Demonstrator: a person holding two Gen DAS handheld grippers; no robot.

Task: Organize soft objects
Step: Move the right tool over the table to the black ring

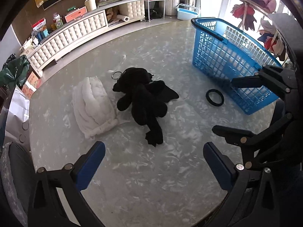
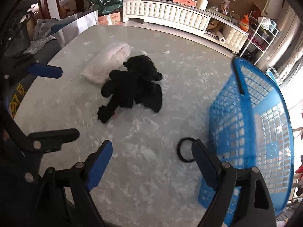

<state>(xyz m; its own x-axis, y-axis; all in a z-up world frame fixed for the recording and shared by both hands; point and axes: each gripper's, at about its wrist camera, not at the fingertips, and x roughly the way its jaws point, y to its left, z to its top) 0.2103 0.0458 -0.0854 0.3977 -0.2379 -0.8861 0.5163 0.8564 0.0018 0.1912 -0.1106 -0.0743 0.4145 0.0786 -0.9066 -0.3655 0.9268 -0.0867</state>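
Observation:
A black plush toy (image 1: 144, 94) (image 2: 132, 89) lies sprawled in the middle of a pale marbled table (image 1: 151, 179) (image 2: 189, 75). A white pillow (image 1: 92, 106) (image 2: 108, 60) lies against its left side. A blue plastic basket (image 1: 227, 56) (image 2: 255, 123) stands tilted at the right, with nothing showing inside. My left gripper (image 1: 153, 151) (image 2: 69, 102) hangs open above the table, short of the toy. My right gripper (image 2: 151, 145) (image 1: 223, 105) is also open and holds nothing. Its right finger is near a black ring (image 1: 215, 97) (image 2: 186, 150) beside the basket.
A small metal ring (image 1: 115, 74) lies behind the toy. Past the table stand a white tufted cabinet (image 1: 75, 30) (image 2: 170, 13) with clutter on top, a green bag (image 1: 13, 71) and a rack of clothes (image 1: 251, 0).

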